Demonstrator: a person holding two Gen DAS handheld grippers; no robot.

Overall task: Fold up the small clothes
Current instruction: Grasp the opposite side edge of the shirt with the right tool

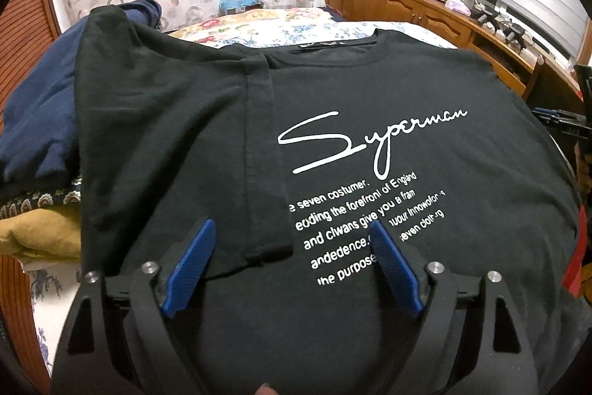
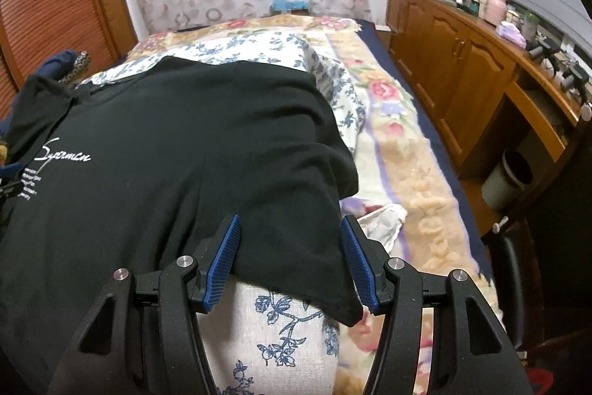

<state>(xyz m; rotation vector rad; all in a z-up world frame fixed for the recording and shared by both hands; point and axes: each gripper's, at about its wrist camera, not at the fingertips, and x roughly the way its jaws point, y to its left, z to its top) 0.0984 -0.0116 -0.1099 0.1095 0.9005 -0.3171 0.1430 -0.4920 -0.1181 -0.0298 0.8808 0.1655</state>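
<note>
on the bed [image 2: 418,173] lies a black shirt [image 1: 370,121], left sleeve folded in. left gripper [image 1: 292,228] hovers wide open over its print; right gripper [image 2: 290,224], jaws wide, straddles its right sleeve [image 2: 296,239].

Right wrist view. The right gripper [image 2: 290,243] holds its blue-padded jaws wide apart, straddling the right sleeve [image 2: 296,210] of a black T-shirt [image 2: 166,136] without closing on it. The shirt lies face up, white script print [image 2: 64,154] at far left, over a white pillow with blue flowers [image 2: 281,339] on a floral bed [image 2: 418,180]. Wooden cabinets [image 2: 455,62] line the right wall, a grey bin [image 2: 507,178] below them.
</note>
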